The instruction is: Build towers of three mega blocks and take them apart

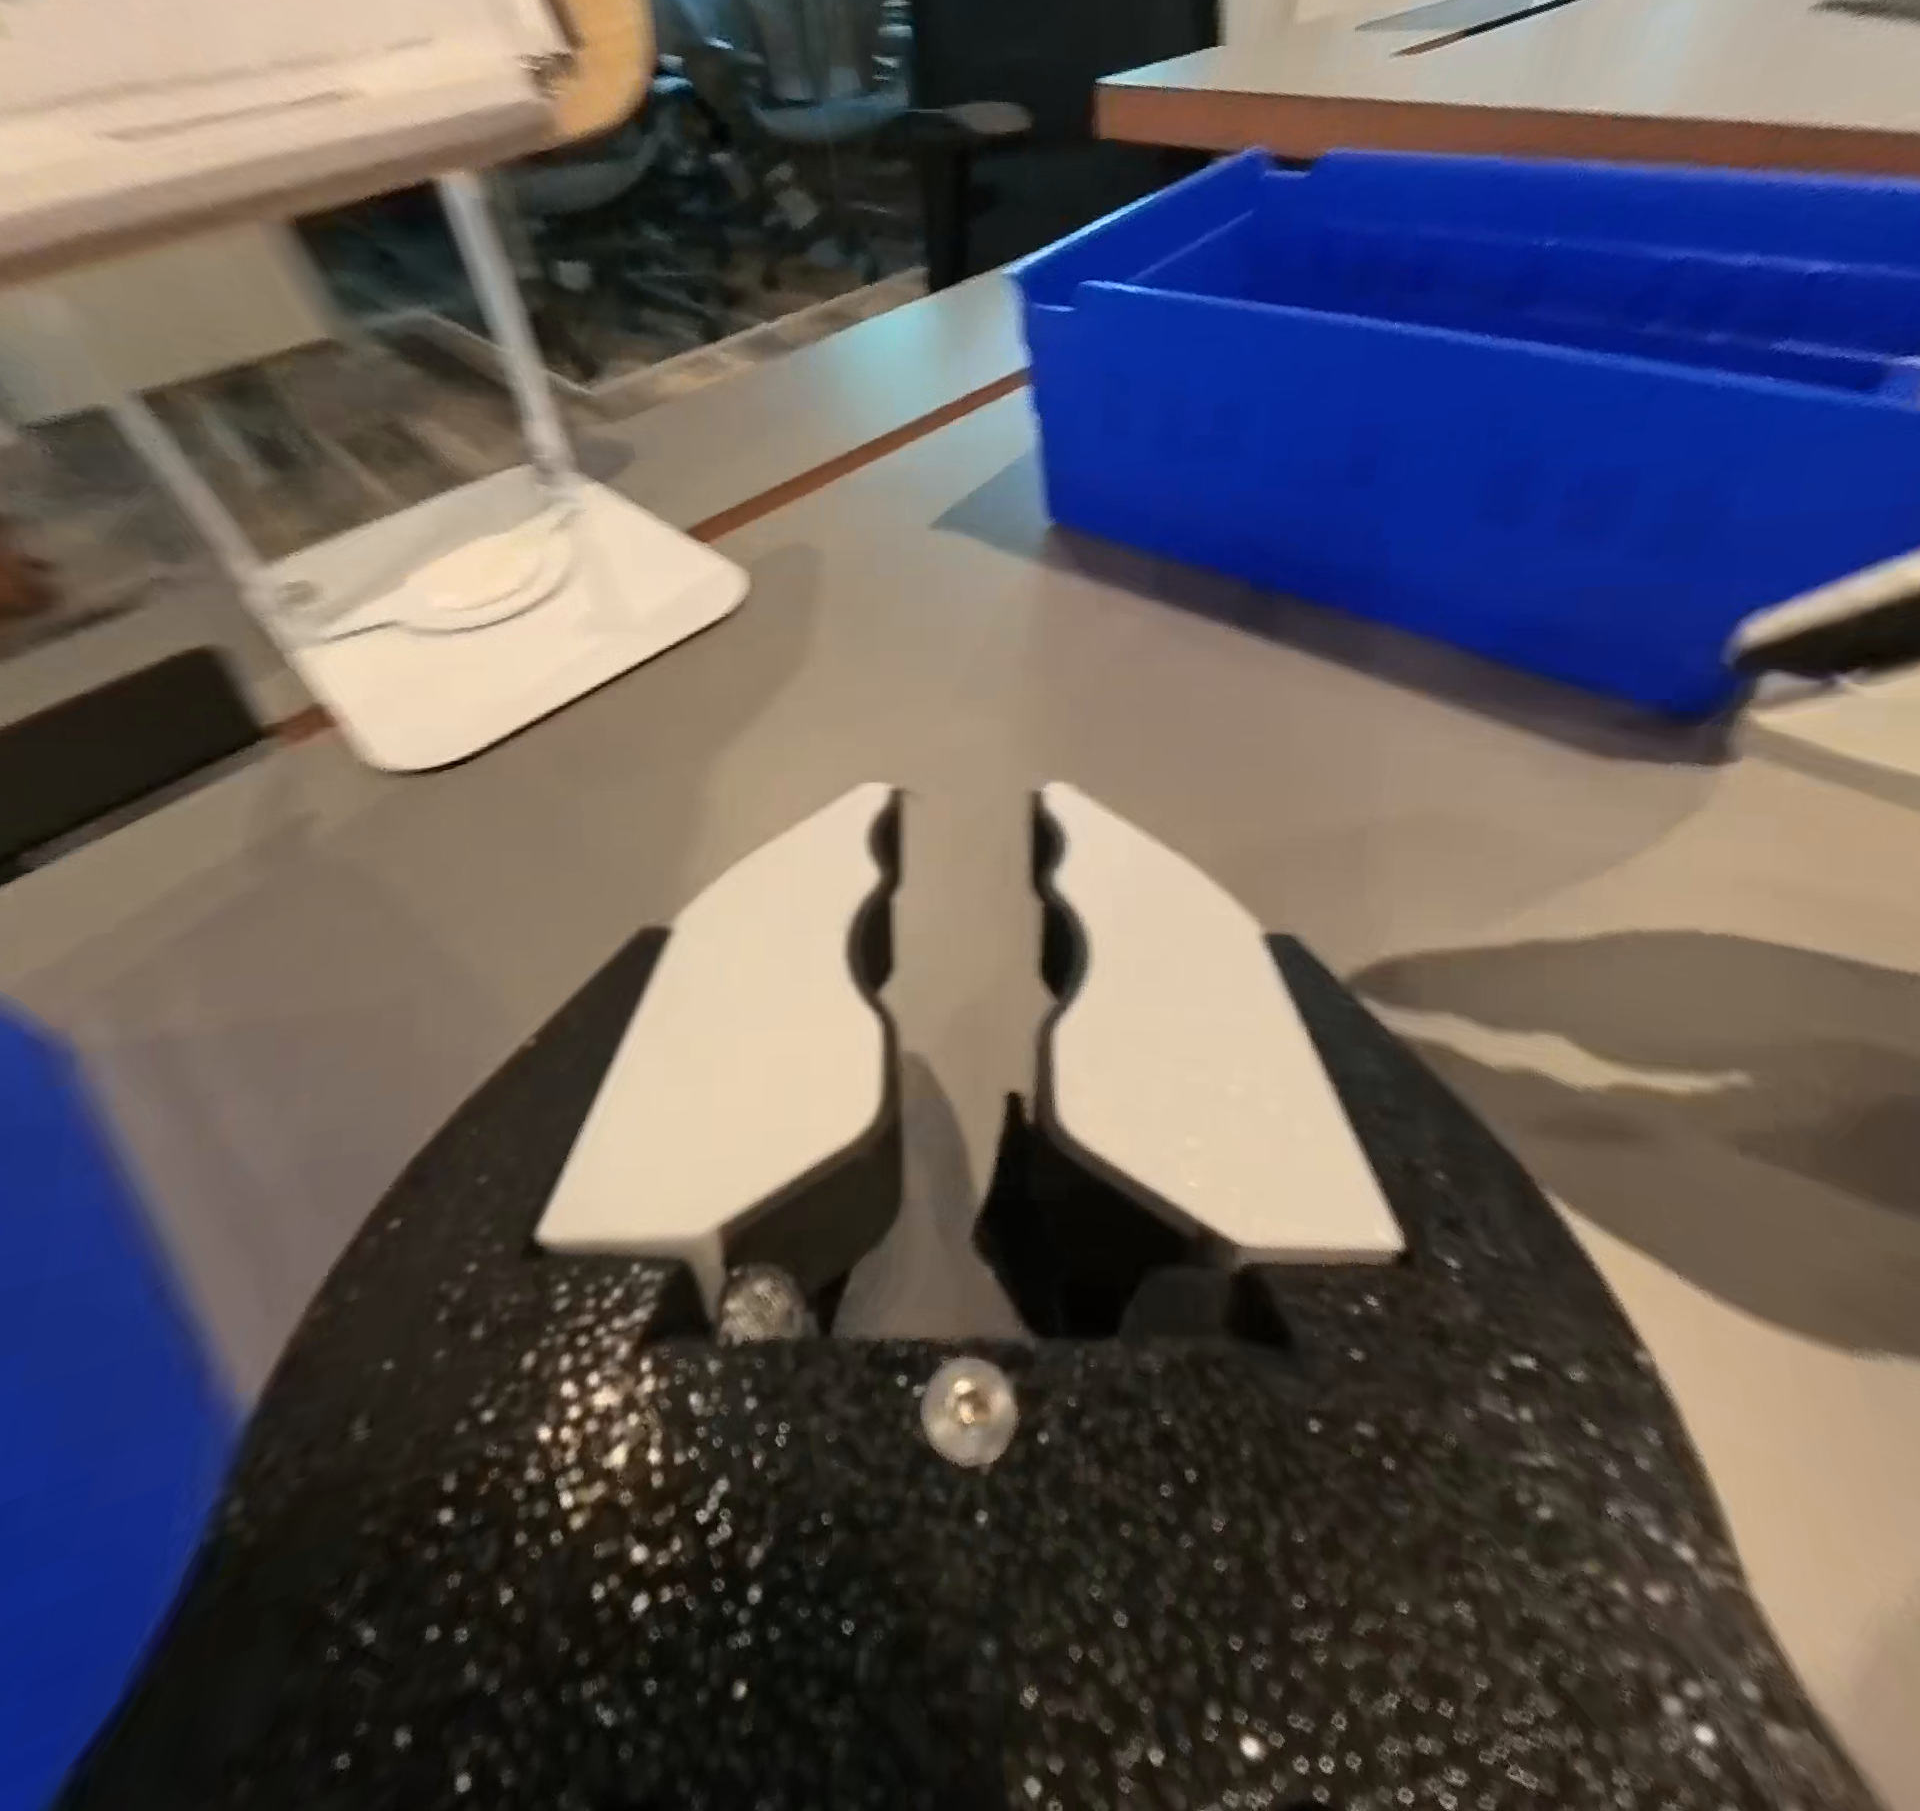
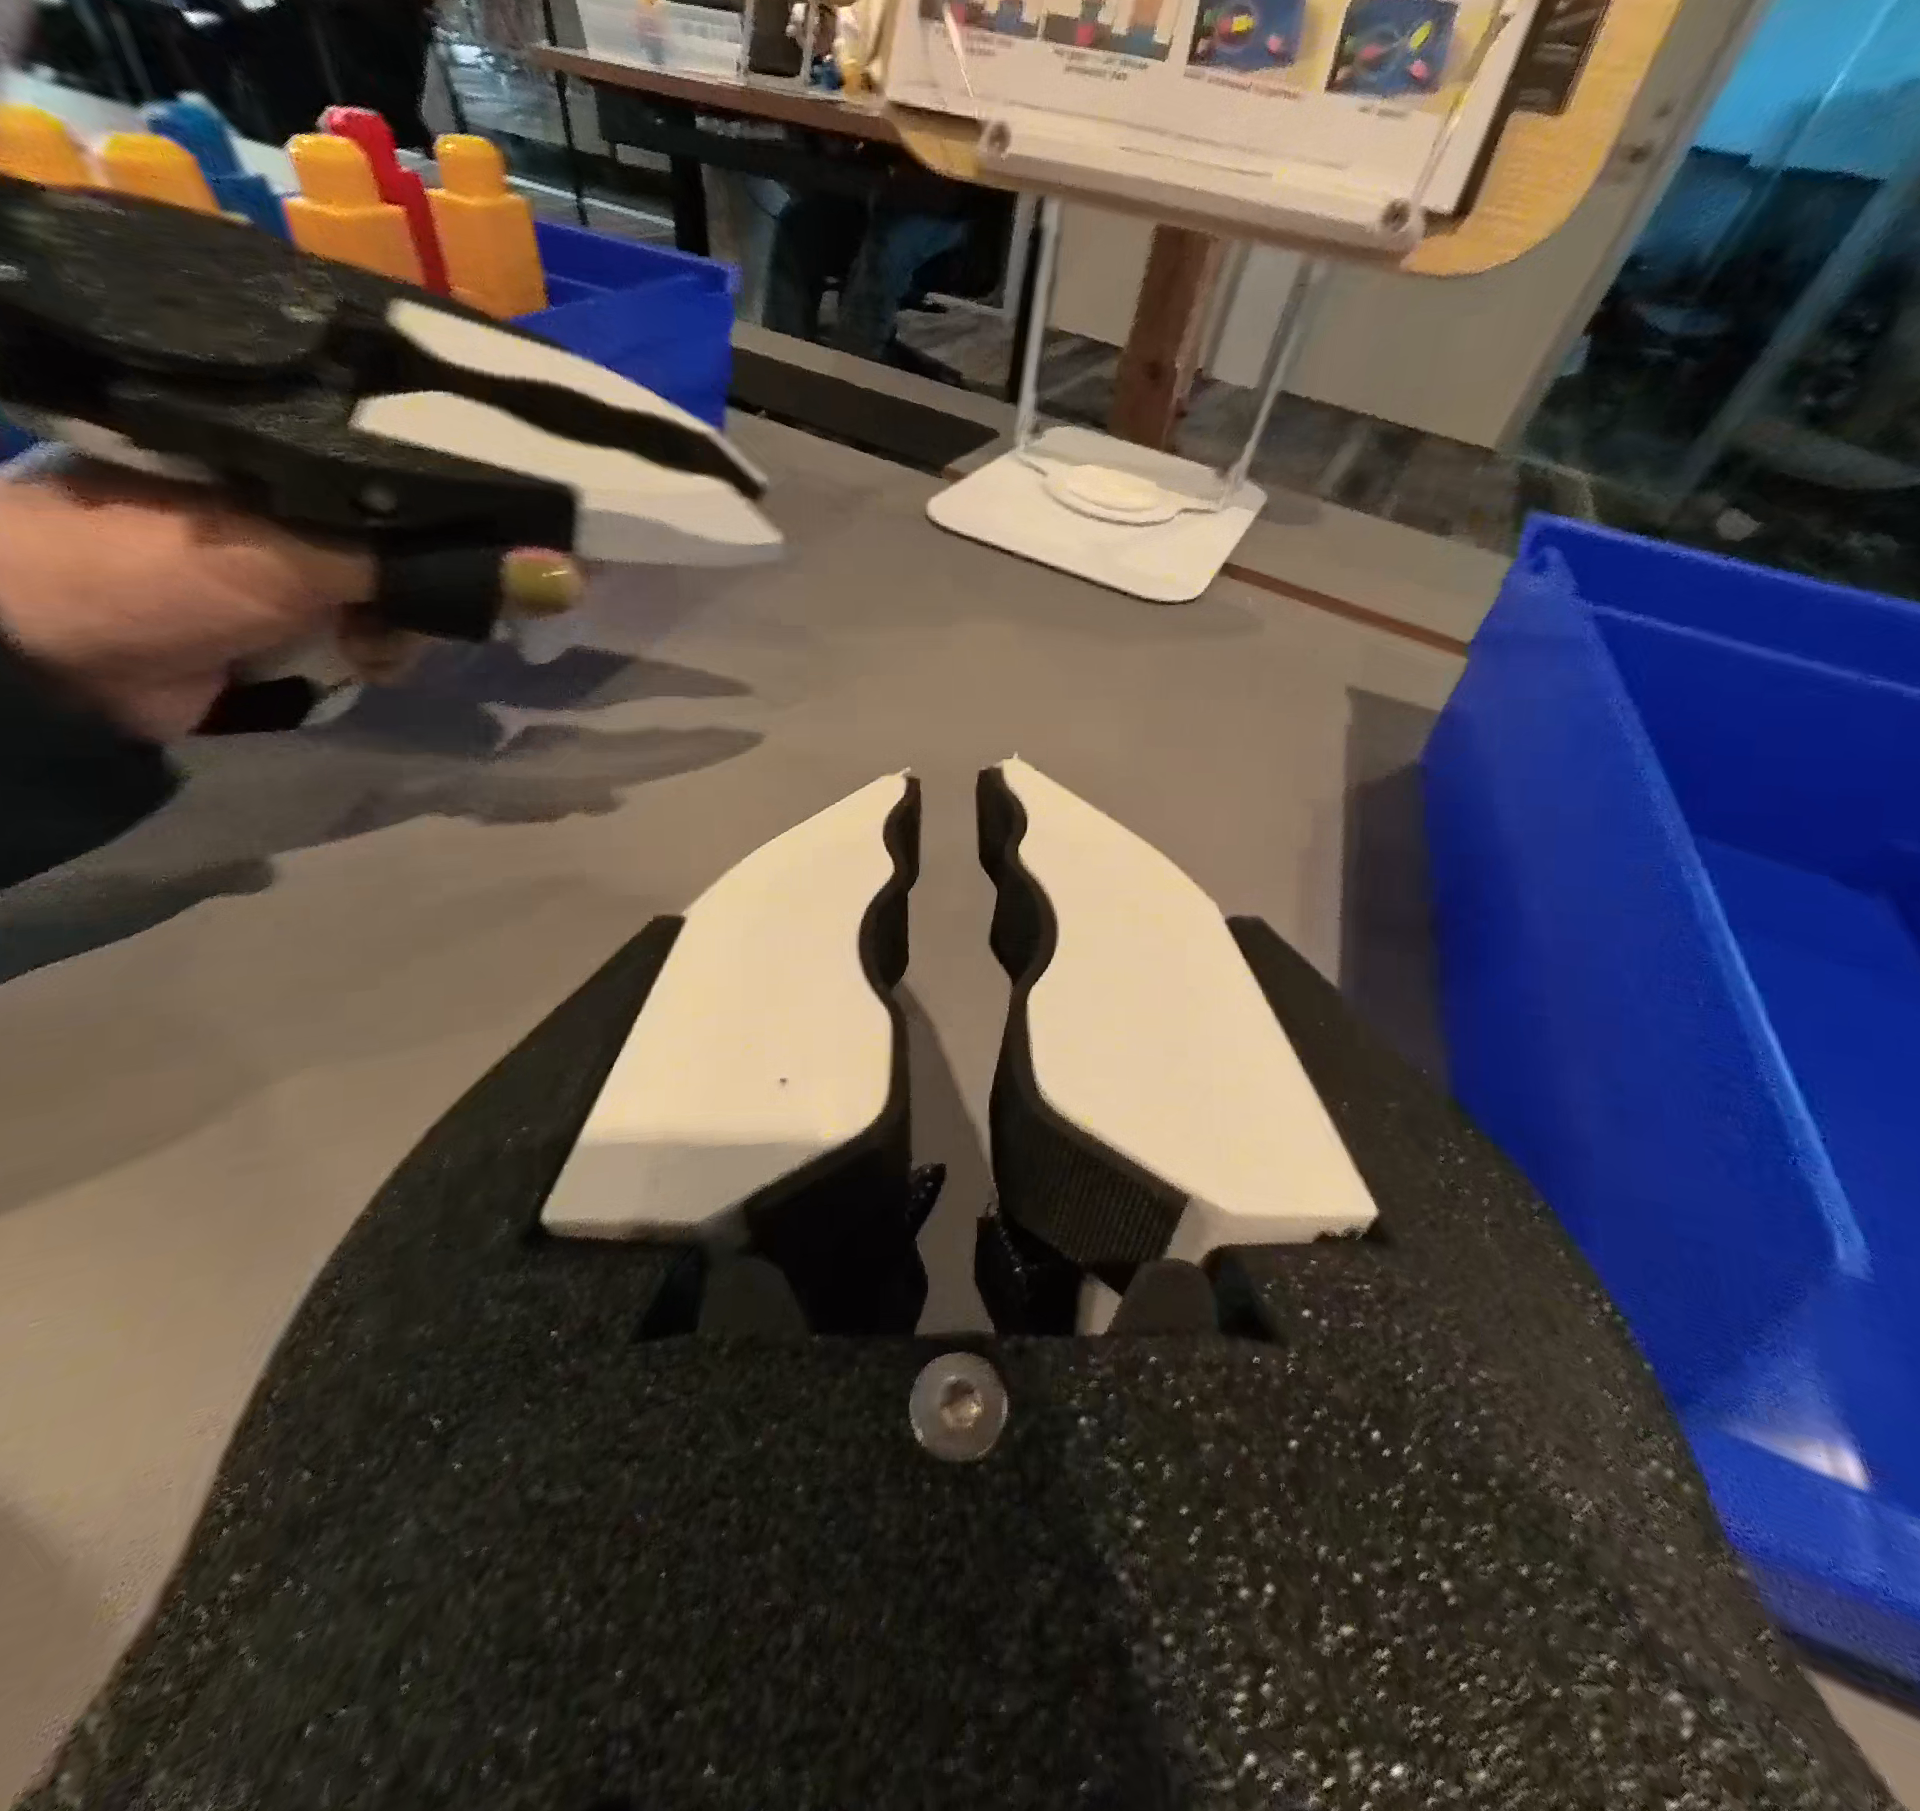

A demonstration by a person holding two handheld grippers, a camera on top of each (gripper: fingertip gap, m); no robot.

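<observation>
Mega blocks (image 2: 416,213) upper left in blue bin (image 2: 644,307); grey table (image 2: 1039,722); left gripper (image 1: 966,805) and right gripper (image 2: 948,785) slightly parted, empty.

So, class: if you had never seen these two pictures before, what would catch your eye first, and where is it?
Each view is filled at the bottom by its own gripper, left and right, white fingers slightly apart over a bare grey table and holding nothing. A bright blue bin sits at the right. At the far left, yellow, red and blue blocks stand in another blue bin behind the left gripper.
</observation>
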